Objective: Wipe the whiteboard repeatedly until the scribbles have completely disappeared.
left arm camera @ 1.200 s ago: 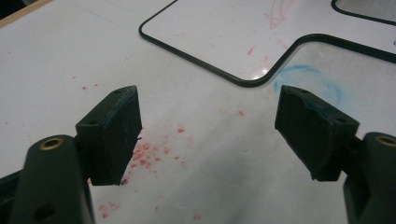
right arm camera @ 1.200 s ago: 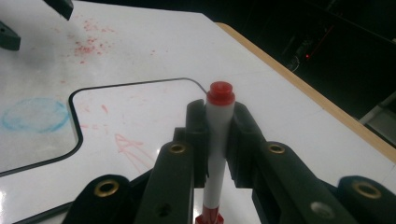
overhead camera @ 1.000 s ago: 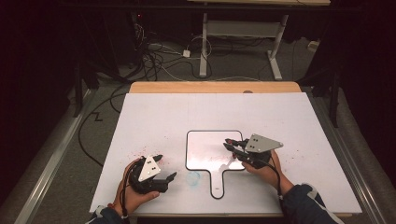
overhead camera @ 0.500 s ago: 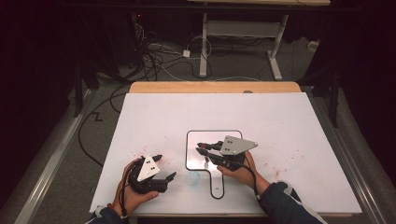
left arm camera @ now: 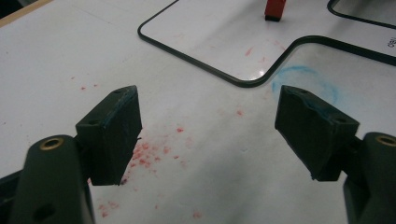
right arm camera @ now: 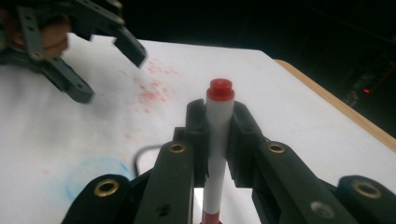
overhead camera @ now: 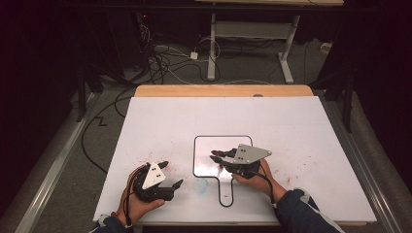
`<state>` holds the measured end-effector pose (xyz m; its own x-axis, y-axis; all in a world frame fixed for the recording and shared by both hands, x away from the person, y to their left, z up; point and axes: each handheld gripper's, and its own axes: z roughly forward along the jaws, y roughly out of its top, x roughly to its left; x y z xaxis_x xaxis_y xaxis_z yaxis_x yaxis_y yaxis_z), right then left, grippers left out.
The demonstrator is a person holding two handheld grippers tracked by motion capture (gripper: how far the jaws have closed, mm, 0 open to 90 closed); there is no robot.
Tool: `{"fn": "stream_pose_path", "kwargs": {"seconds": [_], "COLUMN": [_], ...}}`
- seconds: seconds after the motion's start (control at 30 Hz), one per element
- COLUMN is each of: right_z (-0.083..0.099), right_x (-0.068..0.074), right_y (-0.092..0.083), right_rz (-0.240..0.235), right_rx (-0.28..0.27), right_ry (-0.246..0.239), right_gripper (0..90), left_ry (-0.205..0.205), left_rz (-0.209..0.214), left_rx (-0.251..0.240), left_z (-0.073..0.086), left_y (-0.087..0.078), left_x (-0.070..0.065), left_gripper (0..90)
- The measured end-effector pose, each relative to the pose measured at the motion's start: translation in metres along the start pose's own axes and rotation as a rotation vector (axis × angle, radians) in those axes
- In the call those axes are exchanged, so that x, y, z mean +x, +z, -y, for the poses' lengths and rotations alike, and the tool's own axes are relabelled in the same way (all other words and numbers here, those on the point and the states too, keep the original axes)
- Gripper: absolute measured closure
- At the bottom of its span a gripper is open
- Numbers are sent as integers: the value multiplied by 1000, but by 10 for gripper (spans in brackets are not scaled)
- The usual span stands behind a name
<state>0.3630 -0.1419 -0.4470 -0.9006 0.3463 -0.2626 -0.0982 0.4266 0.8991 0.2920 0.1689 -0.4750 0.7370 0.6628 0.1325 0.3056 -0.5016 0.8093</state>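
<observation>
My right gripper [overhead camera: 216,158] is shut on a white marker with a red cap [right arm camera: 220,89], which stands upright between its pads [right arm camera: 198,122]. It hovers over the lower part of a paddle-shaped whiteboard with a dark rim [overhead camera: 209,148]. The marker's red lower end [left arm camera: 274,8] meets the board in the left gripper view. My left gripper [overhead camera: 173,174] rests open at the table's near left, nothing between its pads [left arm camera: 114,128]. It also appears far off in the right gripper view as the left gripper [right arm camera: 109,74].
A white sheet [overhead camera: 301,126] covers the table, with a wooden edge [overhead camera: 223,90] at the back. Red ink specks [left arm camera: 154,151] and a blue smudge [overhead camera: 201,186] mark the sheet near the board's handle [overhead camera: 226,194]. Cables and a desk frame lie on the floor beyond.
My right gripper has carried the marker leftward, from the board's right edge to over its lower middle. The left gripper has stayed in place.
</observation>
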Motion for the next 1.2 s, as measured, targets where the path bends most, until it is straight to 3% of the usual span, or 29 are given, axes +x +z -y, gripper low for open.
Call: {"fn": "stream_pose_path", "kwargs": {"seconds": [0.2,0.33,0.87,1.03,1.2], "right_z": [15,20,-6,-9,-6], "right_x": [-22,-28,3,9,8], "right_y": [-27,-34,26,34,28], "right_rz": [78,92,-18,-33,-15], "right_rx": [22,15,-38,-50,-38], "right_ry": [11,46,50,54,18], "right_gripper": [815,814,814,814,815], "left_ry": [-2,-3,-4,-3,-1], "left_rz": [0,4,12,14,15], "left_rx": [5,8,-5,-7,-8], "left_z": [0,-1,0,0,0], "left_y": [1,2,1,0,0], "left_x": [0,0,1,2,1], "left_gripper": [222,221,222,222,222]}}
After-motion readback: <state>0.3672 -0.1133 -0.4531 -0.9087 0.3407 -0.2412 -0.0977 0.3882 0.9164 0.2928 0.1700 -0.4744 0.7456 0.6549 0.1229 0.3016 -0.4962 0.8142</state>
